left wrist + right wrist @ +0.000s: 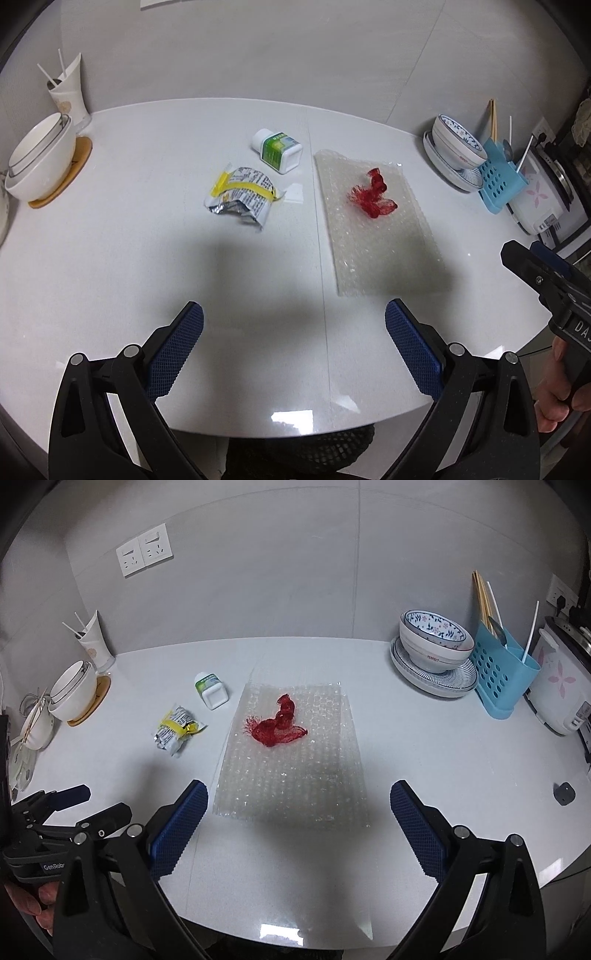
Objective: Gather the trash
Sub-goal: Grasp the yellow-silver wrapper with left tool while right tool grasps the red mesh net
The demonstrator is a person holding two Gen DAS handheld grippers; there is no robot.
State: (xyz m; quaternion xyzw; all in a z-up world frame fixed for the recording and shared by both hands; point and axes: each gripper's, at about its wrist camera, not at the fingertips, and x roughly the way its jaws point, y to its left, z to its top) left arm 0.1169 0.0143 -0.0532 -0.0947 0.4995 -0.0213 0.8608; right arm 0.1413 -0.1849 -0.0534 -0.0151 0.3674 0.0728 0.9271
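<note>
Both the left gripper point(293, 349) and right gripper point(299, 829) gape wide, empty. On the clear bubble-wrap sheet point(291, 771) lies a red mesh scrap point(277, 725); left of it, a crumpled silver-yellow wrapper point(240, 194) and a white green-labelled bottle point(279, 149). Pinching the mesh could drag the light sheet along.

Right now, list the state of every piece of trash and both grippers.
Left gripper: open, empty, above the table.
Right gripper: open, empty.
Snack wrapper: crumpled, torn open, on the table.
Small white bottle: capped, lying on its side.
Bubble wrap sheet: lying flat.
Red mesh netting: bunched up, on the bubble wrap.
</note>
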